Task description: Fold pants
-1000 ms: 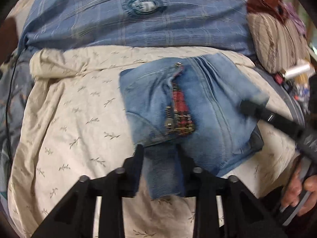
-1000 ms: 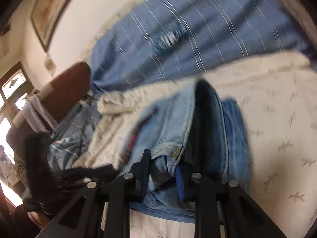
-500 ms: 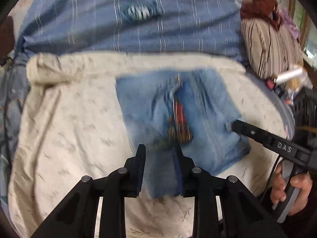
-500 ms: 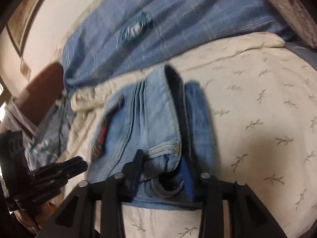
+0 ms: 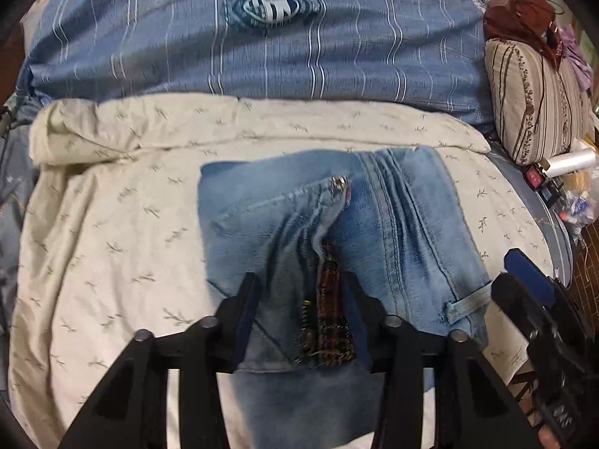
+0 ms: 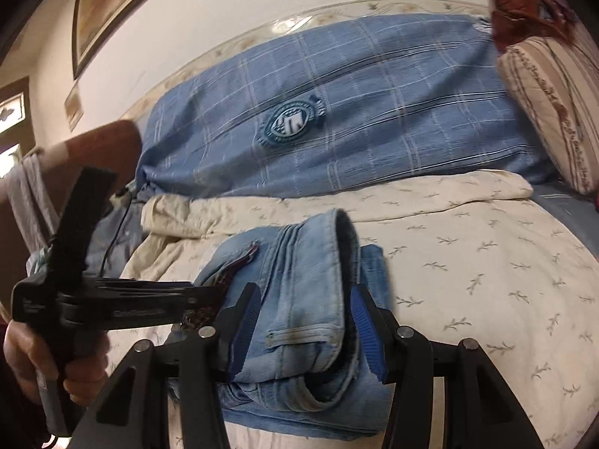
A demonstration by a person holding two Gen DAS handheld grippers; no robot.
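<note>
Jeans faded denim, folded thick; left tongs, right tongs parted, straddling folds.

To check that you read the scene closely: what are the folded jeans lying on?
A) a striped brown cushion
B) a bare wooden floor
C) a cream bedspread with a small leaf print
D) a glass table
C: the folded jeans lie on the cream bedspread with small leaf sprigs, while the striped cushion sits apart at the bed's far right.

place: home bedroom | evidence: bed sheet, blue pillow, framed picture
</note>
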